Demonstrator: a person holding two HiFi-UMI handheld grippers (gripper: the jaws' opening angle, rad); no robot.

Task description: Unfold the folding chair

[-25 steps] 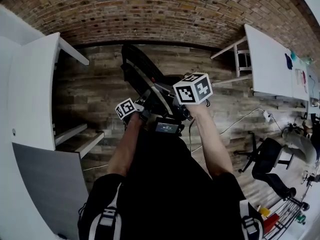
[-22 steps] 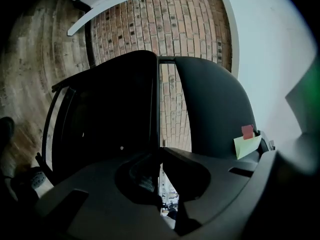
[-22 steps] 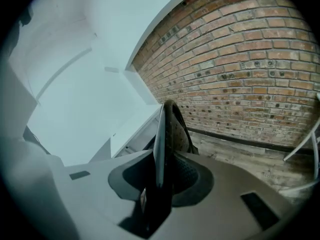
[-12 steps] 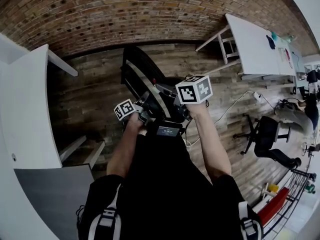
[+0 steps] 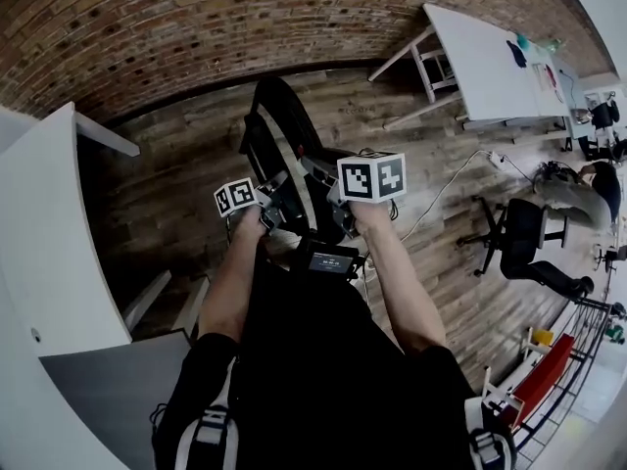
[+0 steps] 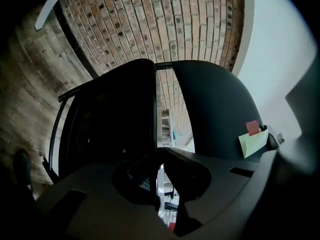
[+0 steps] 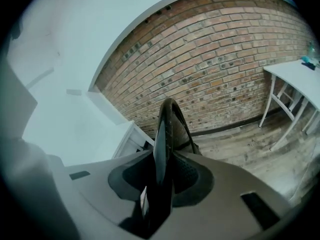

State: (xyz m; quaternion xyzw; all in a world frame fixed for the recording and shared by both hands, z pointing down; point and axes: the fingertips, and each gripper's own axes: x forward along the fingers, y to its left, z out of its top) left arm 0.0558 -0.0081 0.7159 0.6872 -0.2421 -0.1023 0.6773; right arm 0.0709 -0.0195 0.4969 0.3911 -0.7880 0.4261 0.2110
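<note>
Clamping the folding chair (image 7: 167, 119), right tool (image 7: 161, 171); left tool (image 6: 159, 156) shut.

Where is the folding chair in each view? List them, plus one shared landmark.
Head view: folding chair, just above centre.
Left gripper view: folding chair, two dark panels filling the centre.
Right gripper view: folding chair, edge-on at centre, between the jaws.
Shared landmark: brick wall behind it.

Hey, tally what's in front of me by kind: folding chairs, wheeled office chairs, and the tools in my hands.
Folding chair: 1
Wheeled office chair: 1
Tools: 2, the left tool and the right tool
Total: 4
</note>
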